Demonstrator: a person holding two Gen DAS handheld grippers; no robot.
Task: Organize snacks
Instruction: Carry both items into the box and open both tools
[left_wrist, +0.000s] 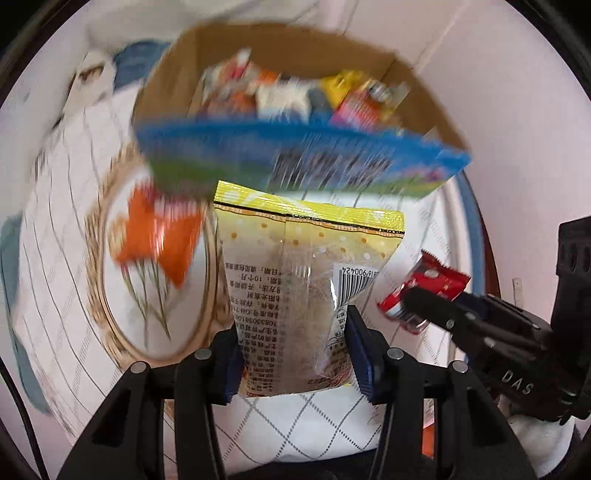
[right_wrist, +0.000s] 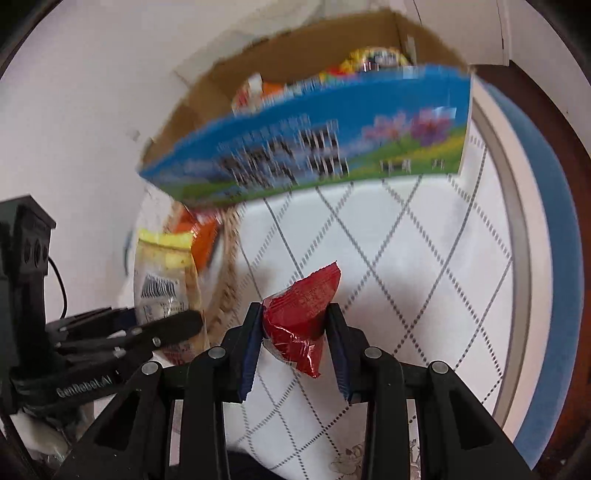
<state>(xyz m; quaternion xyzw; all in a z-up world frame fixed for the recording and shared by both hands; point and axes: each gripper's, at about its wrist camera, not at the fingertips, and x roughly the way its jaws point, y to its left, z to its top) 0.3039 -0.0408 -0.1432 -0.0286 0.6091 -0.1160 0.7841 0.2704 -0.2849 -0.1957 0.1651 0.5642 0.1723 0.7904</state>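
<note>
My left gripper (left_wrist: 293, 332) is shut on a yellow snack bag (left_wrist: 306, 266) with a barcode, held above the table. The same yellow snack bag (right_wrist: 166, 284) shows at the left of the right wrist view, pinched by the left gripper (right_wrist: 181, 325). My right gripper (right_wrist: 295, 325) is shut on a small red snack packet (right_wrist: 303, 314); that red packet (left_wrist: 424, 284) also appears at the right of the left wrist view. Ahead stands a cardboard box (left_wrist: 295, 147) with a blue printed front (right_wrist: 332, 136), holding several colourful snacks (left_wrist: 295, 92). An orange packet (left_wrist: 159, 236) lies on the cloth.
A white tablecloth (right_wrist: 388, 240) with a grey diamond pattern covers the round table, whose blue rim (right_wrist: 546, 221) curves along the right. A floral oval print (left_wrist: 155, 302) marks the cloth at left. A pale wall (right_wrist: 92, 92) stands behind the box.
</note>
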